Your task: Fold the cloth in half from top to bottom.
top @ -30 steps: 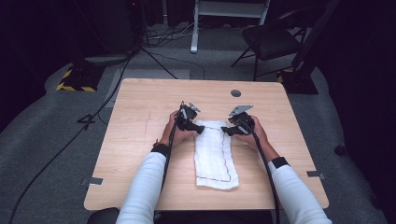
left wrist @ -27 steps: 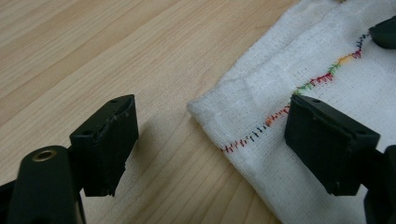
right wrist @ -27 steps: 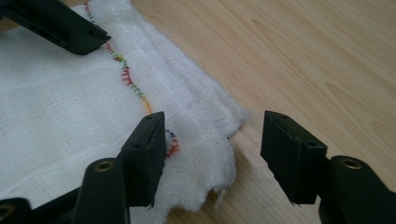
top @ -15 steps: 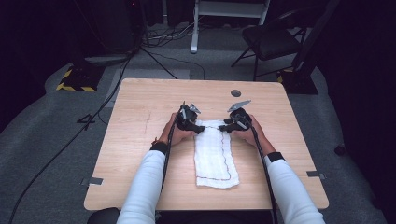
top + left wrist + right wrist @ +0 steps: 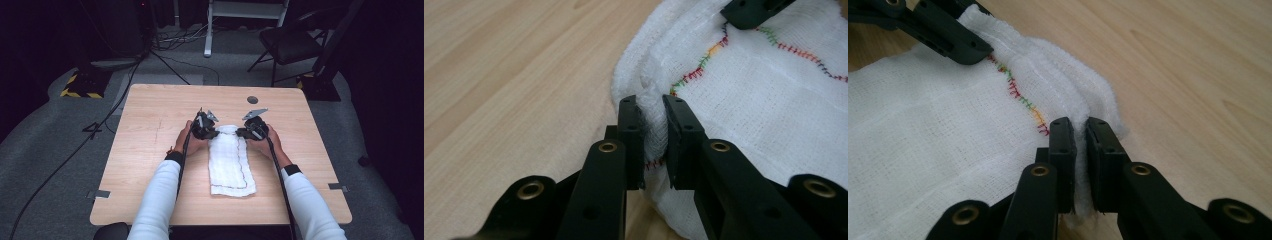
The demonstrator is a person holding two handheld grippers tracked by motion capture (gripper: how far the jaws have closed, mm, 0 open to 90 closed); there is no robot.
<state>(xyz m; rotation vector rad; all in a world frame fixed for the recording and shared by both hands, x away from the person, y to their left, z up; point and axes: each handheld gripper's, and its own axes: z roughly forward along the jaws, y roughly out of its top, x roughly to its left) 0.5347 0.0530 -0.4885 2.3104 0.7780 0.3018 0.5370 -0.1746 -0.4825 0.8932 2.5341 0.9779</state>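
**Grippers pinch far corners of folded cloth, fold step pending**

Left gripper (image 5: 212, 131) sits at center of the high view, jaws pressed together on a bunched edge of the white cloth (image 5: 230, 160); left gripper view confirms it (image 5: 654, 137), fabric squeezed between the two black jaws. Right gripper (image 5: 241, 132) mirrors it at the cloth's other far corner, also pinching layered fabric, seen up close in the right gripper view (image 5: 1079, 150). Cloth lies as a long folded strip mid-frame on the wooden bench (image 5: 150, 125), running from the grippers down toward the lower edge of the frame, coloured stitching (image 5: 243, 167) along its hem.

Step in hand, as judged: both far corners are gripped, ready for the next fold. Next move likely calls for lifting both corners together, keeping them level and the edge taut, then carrying them toward the near end at lower center so edges line up. Uneven lift could skew the fold; several layers are in each pinch, so one may slip.

Versus half a second earlier: hands and grippers sit in nearly the same spot, cloth unmoved. Versus one second earlier: right gripper was slightly farther right and higher, off the corner; now it is in on the cloth.
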